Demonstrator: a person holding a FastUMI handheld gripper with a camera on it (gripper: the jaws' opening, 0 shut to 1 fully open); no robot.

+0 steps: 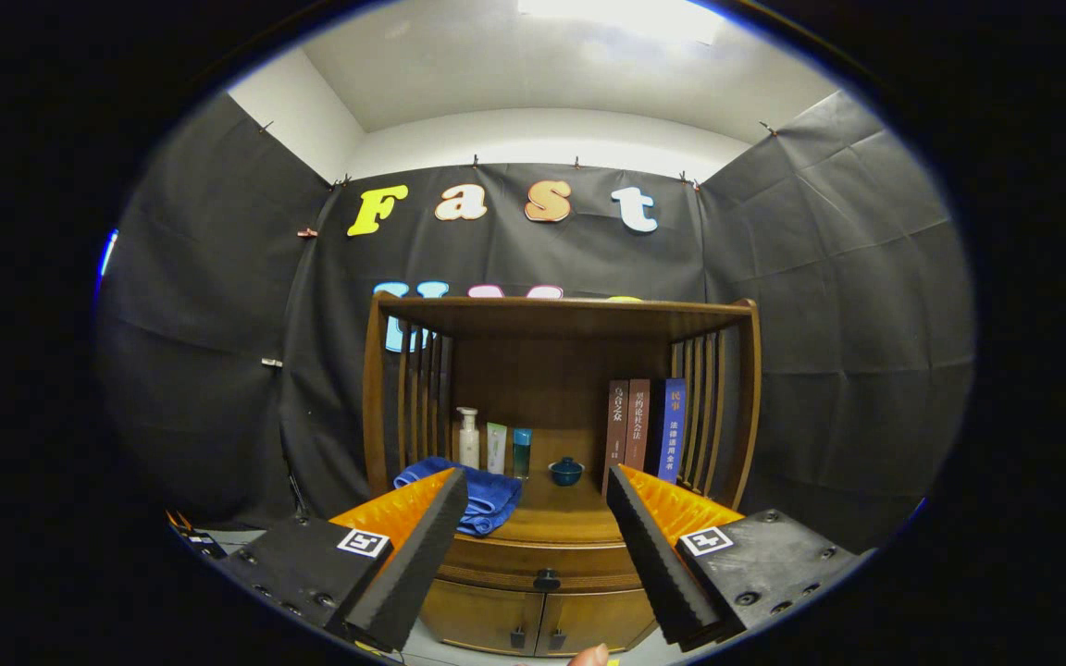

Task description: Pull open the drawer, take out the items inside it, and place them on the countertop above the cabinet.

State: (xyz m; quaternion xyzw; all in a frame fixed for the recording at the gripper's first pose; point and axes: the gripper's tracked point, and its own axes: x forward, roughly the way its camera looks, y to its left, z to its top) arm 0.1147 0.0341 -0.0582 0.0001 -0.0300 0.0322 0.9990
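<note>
Gripper (538,499): fingers spread wide, nothing between them, holding nothing; it hangs clear of the cabinet on the near side.

Cabinet (376,388): wooden unit with slatted sides and an open shelf bay, standing against the far wall.

Drawer (533,560): shut, front flush with the cabinet face; it sits directly under the countertop and above two small lower doors. Contents cannot be seen.

Drawer knob (546,580): dark, centred on the drawer front, seen in the gap between the two fingers and slightly below the line of their tips.

Countertop (570,518): partly taken up. A folded blue towel (487,495) lies at the left; three bottles (494,447) stand at the far left; a small blue lidded cup (566,471) sits at the far centre; upright books (649,425) stand at the far right. The near centre strip is bare.

Key relation: the knob lies straight ahead of the open fingers and a little low, well apart from them. The drawer front runs left to right, so the pull would come straight toward the near side.

Judgement: task at its start; the approach calls for lowering and advancing onto the knob.

Risk: towel overhangs the near left edge, close to the left finger's path.
</note>
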